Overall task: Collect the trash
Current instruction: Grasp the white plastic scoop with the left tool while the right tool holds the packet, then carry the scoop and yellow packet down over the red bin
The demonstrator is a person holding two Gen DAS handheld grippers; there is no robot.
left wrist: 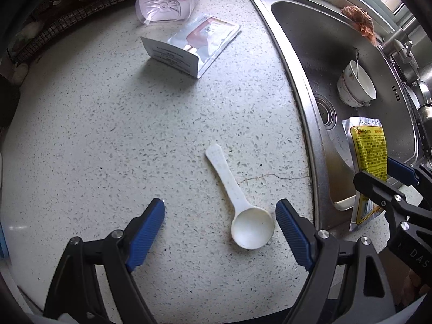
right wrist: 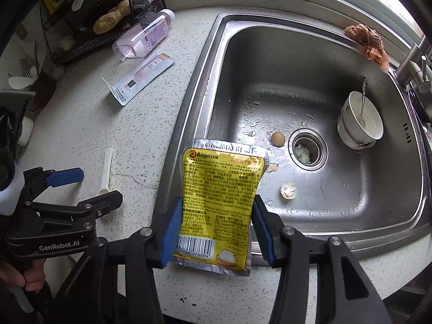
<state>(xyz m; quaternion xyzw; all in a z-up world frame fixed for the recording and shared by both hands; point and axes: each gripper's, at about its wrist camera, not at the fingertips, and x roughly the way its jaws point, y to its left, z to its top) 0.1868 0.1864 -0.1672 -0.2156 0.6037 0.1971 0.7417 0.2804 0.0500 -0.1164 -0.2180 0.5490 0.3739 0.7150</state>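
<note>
On the speckled desk (left wrist: 94, 121) the left gripper (left wrist: 220, 213) hangs over a white plastic scoop (left wrist: 243, 210), jaws spread wide with the scoop's bowl between the blue pads, none touching it. Farther back lie a pink bottle (left wrist: 170, 2) on its side and a flat silver sachet (left wrist: 199, 40). At the sink's (right wrist: 189, 102) near edge the right gripper (right wrist: 216, 216) has its jaws closed on a yellow yeast packet (right wrist: 221, 194), seemingly lifted off the surface. In the basin lie eggshell pieces (right wrist: 289, 190) and stacked white bowls (right wrist: 359, 121) with a spoon.
</note>
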